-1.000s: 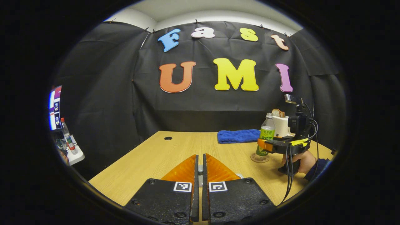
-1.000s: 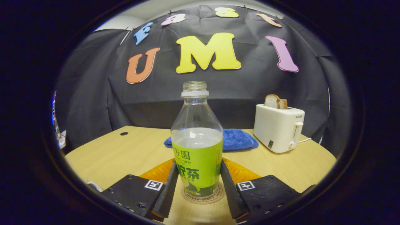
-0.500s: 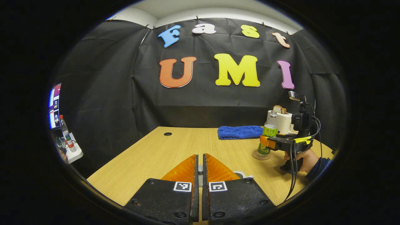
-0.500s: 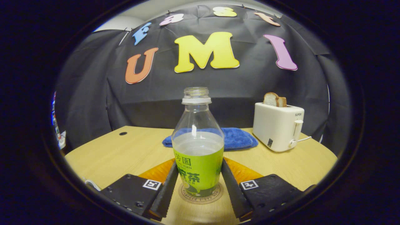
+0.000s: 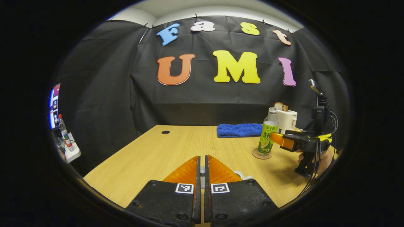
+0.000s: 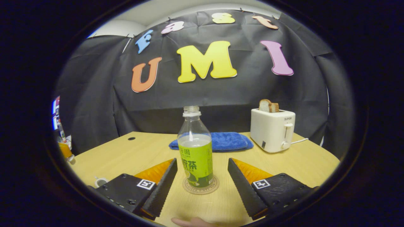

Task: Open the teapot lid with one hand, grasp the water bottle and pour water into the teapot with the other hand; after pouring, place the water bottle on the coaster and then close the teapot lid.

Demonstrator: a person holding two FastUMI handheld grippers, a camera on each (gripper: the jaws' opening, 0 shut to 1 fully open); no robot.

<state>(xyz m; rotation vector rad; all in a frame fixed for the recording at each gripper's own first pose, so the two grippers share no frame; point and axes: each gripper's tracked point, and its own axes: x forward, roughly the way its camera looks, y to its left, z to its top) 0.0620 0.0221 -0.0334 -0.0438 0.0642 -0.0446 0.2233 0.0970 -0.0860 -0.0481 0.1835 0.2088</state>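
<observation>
Right gripper view showed the clear plastic water bottle with its green label [image 6: 195,151] standing upright on the round cork coaster [image 6: 200,186], uncapped and partly full, near the worktop's right side, in front of the folded blue towel [image 6: 217,141] and left of the white toaster [image 6: 273,129]. The right gripper [image 6: 200,181] had its jaws spread wide, one on each side of the bottle and touching neither side. By my reading, the bottle was placed and the lid remained to be closed; the right gripper should draw straight back, level, so neither finger clips the bottle.

Left gripper view showed the left gripper [image 5: 202,176] low over the worktop's near edge, its jaws together with something thin and pale between them, probably the lid knob; I could not tell. A pale rim [image 5: 240,174], perhaps the teapot, peeked beside them. Lowering slowly and centred would seat the lid.
</observation>
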